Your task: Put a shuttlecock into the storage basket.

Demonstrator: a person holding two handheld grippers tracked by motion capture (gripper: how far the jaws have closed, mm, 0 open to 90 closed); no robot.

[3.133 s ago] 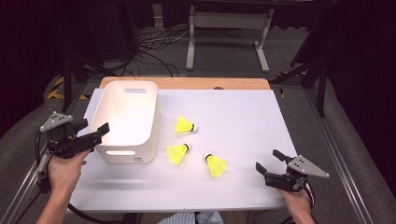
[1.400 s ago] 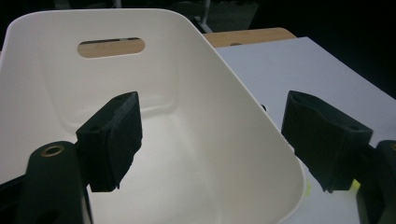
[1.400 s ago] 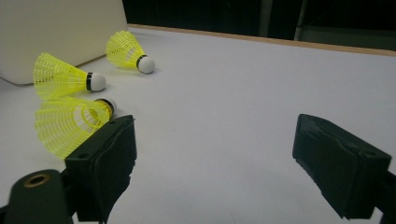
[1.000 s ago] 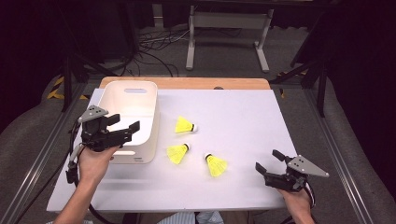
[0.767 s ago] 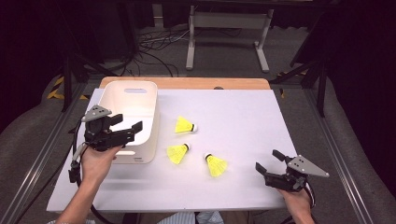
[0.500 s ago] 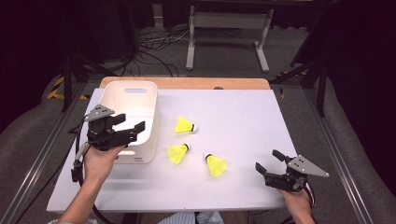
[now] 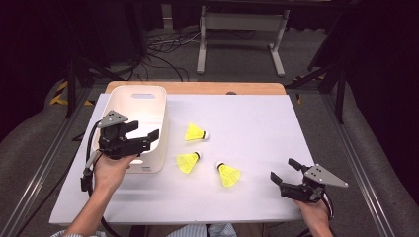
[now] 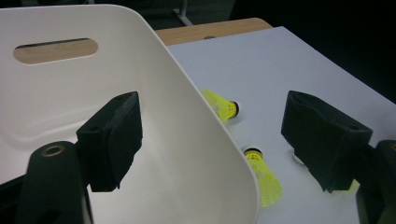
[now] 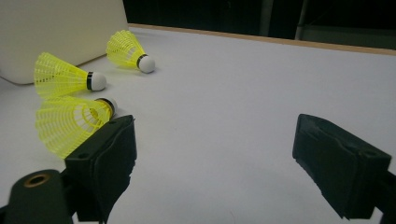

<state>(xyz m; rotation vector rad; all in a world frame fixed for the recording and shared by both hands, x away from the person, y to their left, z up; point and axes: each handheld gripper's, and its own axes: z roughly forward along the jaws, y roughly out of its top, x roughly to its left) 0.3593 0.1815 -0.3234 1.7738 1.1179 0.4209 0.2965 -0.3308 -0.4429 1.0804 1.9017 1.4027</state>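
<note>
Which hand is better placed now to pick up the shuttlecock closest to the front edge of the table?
Probably the right. The right gripper rests open beside the nearest shuttlecock, facing it. The left gripper is open astride the wall of the white bin, farther away.

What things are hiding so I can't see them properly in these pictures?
- Bottom of the white basket: in the high view, the left gripper covers its near part.
- Third shuttlecock: in the left gripper view, a jaw hides nearly all of it.
- Right gripper cable: cut off by the high view's bottom edge.
</note>
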